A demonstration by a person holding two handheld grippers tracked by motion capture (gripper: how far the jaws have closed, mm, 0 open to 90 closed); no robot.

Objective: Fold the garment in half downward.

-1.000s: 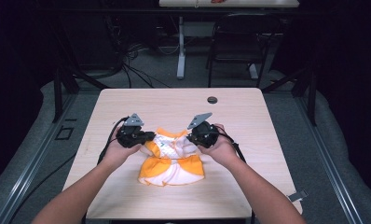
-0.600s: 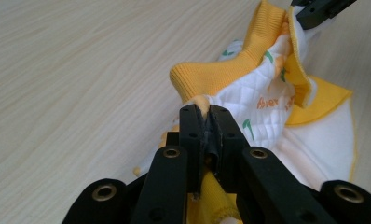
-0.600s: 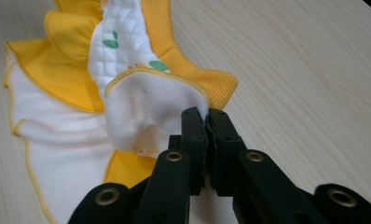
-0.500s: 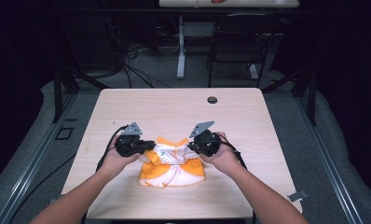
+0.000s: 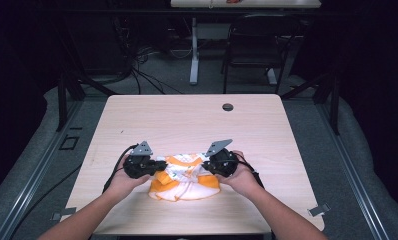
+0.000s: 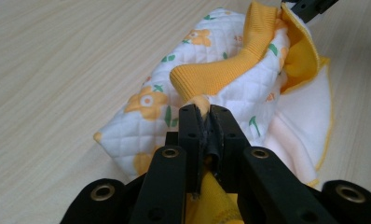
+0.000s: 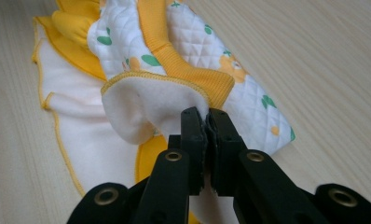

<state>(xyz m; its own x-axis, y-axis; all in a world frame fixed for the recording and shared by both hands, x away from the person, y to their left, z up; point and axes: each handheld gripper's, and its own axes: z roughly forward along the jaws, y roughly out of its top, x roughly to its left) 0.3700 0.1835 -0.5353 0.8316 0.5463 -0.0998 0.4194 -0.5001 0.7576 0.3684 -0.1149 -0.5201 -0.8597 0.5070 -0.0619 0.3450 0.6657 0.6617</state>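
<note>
I have both tools on the quilted baby garment (image 5: 184, 176), a white piece printed with orange flowers and green leaves and trimmed in orange ribbing. It lies on the wooden table (image 5: 187, 120), well on my side of the round cable grommet (image 5: 227, 107) near the far edge.

My left gripper (image 5: 160, 165) is pressed together on the garment's left end; in the left gripper view the pads (image 6: 191, 123) pinch a fold of orange ribbed edge. My right gripper (image 5: 207, 165) is clamped on the opposite end, and in the right gripper view its jaws stand nearly together with a thin layer of the white fleecy lining caught between them.

Compared with a second ago, both hands have come toward me and lower, away from the grommet, and the garment has come with them. The upper part that I had lifted now sits lower and is rolled over the rest, so the piece looks shorter and thicker than it did. Both pairs of jaws have eased a little over that second, though cloth is still between them in both gripper views.

I read this as the fold being laid down: the top edge is nearly settled onto the lower half. What remains, I judge, is to let the cloth rest flat and release both ends without dragging the fold open again.
</note>
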